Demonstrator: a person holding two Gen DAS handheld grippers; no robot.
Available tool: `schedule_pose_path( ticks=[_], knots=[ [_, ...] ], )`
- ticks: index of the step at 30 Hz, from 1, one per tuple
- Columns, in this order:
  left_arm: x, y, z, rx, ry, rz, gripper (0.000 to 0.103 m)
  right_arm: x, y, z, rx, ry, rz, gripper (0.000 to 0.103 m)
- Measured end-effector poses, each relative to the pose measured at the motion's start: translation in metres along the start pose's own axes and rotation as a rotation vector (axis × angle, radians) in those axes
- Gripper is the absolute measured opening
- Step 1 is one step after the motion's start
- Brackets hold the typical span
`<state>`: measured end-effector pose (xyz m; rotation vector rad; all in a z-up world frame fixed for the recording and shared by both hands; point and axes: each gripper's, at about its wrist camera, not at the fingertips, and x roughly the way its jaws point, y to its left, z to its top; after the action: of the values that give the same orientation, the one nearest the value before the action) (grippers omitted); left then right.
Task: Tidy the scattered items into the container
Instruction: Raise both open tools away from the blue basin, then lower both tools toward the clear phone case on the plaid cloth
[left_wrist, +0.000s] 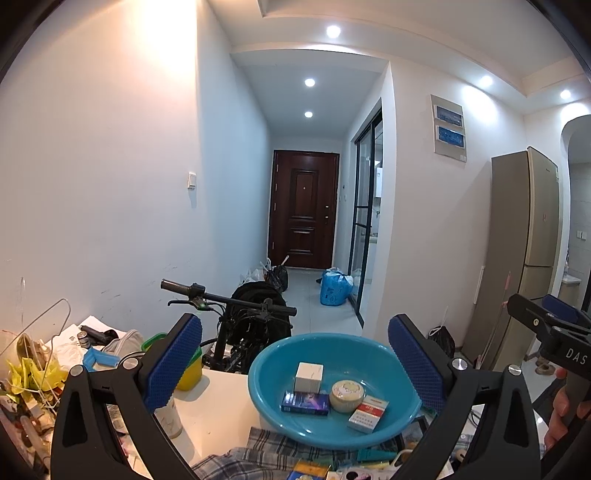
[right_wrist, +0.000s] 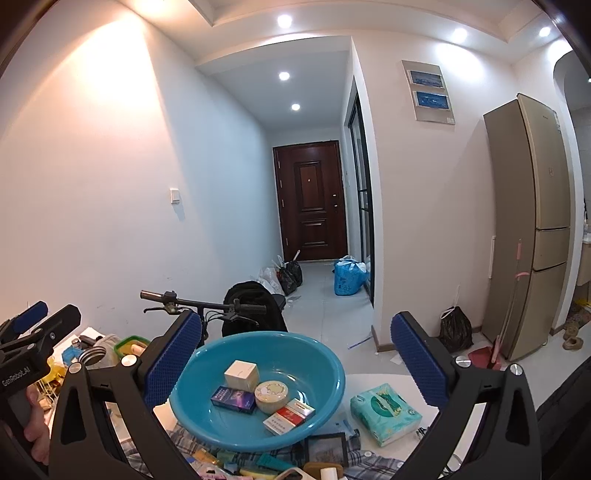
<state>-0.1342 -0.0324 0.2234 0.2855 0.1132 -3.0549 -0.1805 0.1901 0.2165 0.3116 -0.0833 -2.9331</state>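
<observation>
At the lower centre of both wrist views, a blue basin (left_wrist: 334, 384) is seen resting on a white table (left_wrist: 218, 402), partly over a plaid cloth (left_wrist: 236, 461). Four things are held in the basin — a white cube box (left_wrist: 309, 376), a round cream tin (left_wrist: 346, 395), a dark blue pack (left_wrist: 305, 402) and a red-and-white pack (left_wrist: 368, 412); the tin is touched by the packs on either side.

The left gripper (left_wrist: 295, 365) is held wide open above the table, its blue pads (left_wrist: 173, 363) framing the basin with nothing between them. The right gripper (right_wrist: 295, 363) is likewise spread wide and empty — its pads (right_wrist: 419, 363) stand well apart.

At the lower right of the right wrist view, a green tissue pack (right_wrist: 386, 413) lies on the table beside the basin. Small scattered items (right_wrist: 258, 463) are crowded along the bottom edge, too cut off to be identified. A bicycle handlebar (left_wrist: 225, 295) is seen behind the table, and a brown door (left_wrist: 303, 214) at the end of the hallway.
</observation>
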Motion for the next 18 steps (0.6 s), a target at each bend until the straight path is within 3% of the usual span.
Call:
schedule_pose_path(
  ticks=[18],
  knots=[
    [-0.039, -0.009, -0.022, 0.026, 0.058, -0.007, 0.102, -0.043, 0.003, -0.023, 0.006, 0.044, -0.003, 0.102]
  ],
)
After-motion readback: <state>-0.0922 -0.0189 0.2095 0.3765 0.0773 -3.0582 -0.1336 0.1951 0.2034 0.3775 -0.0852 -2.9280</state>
